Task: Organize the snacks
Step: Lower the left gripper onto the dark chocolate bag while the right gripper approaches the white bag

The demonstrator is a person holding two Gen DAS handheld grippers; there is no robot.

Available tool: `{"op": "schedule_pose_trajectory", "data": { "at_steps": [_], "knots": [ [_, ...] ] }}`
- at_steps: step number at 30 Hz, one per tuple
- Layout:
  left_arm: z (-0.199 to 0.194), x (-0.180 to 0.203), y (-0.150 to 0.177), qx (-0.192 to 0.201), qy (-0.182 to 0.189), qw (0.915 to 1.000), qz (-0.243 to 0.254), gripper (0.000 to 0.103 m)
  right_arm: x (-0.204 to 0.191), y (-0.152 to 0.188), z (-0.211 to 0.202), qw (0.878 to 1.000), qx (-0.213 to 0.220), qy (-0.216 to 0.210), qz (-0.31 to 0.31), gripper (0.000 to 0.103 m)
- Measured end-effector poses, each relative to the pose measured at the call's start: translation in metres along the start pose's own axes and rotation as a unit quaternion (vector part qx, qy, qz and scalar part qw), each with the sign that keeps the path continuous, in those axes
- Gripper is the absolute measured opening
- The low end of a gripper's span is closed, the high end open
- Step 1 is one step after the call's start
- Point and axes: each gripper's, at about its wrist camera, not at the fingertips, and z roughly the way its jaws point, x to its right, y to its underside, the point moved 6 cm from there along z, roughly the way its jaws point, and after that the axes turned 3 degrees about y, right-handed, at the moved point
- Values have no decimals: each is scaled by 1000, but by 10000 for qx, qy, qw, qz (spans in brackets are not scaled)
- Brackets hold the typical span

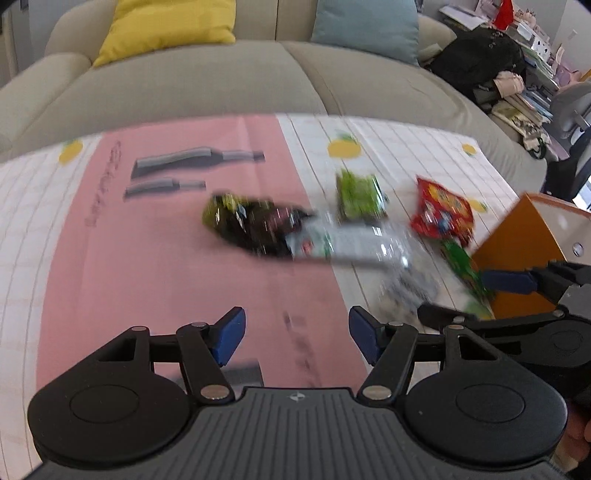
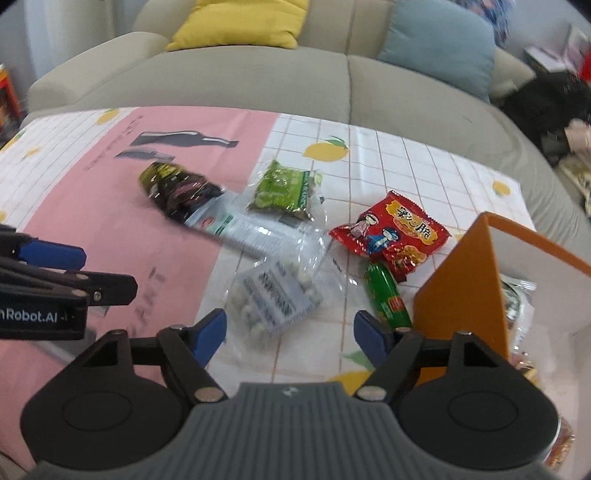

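Some packets already sit in your orange box [image 2: 461, 280]; five snacks remain on the tablecloth [image 2: 406, 155]; left gripper [image 1: 295, 334] and right gripper [image 2: 290, 332] gape empty.

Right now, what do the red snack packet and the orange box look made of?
Red snack packet: glossy printed plastic film, judging by its crinkles and crimped edges. Orange box: stiff matte board with a white inside, probably cardboard or thin wood; its flat panels hold straight edges.

A beige sofa [image 2: 258, 81] stood behind the worktop. On it a yellow cushion [image 2: 243, 22] leaned at eleven o'clock and a pale blue cushion [image 2: 439, 40] at one o'clock. A lemon-print tablecloth [image 2: 406, 155] covered the worktop, with a pink sheet [image 2: 110, 206] printed with knives at nine o'clock.
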Motion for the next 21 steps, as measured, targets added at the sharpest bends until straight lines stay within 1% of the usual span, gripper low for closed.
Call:
{"op": "schedule_pose_trajectory", "data": {
  "at_steps": [3, 5, 7, 9, 11, 15, 17, 18, 21],
  "knots": [
    [10, -1, -17, 144, -93, 9996, 235, 76, 0, -12, 14, 9997, -180, 74, 143, 75],
    [20, 0, -28, 225, -149, 9986, 461, 76, 2, -15, 21, 9988, -339, 104, 346, 78],
    [31, 2, -38, 260, -231, 9965, 757, 76, 4, -14, 27, 9967, -501, 101, 623, 85],
    [43, 6, -46, 288, -262, 9935, 1066, 76, 4, -12, 33, 9945, -637, 136, 820, 85],
    [55, 8, -50, 226, -211, 9915, 1265, 76, 4, -10, 39, 9924, -766, 206, 938, 86],
    [78, 7, -52, -4, -186, 9898, 1413, 76, 6, -6, 49, 9879, -992, 241, 1166, 88],
    [86, 5, -51, -110, -161, 9895, 1431, 77, 6, -5, 52, 9867, -1016, 239, 1243, 91],
    [88, 5, -51, -118, -183, 9891, 1455, 79, 6, -5, 52, 9865, -1021, 229, 1257, 91],
    [96, 3, -52, -190, -208, 9887, 1473, 79, 6, -6, 55, 9855, -1060, 161, 1316, 93]
  ]
}}
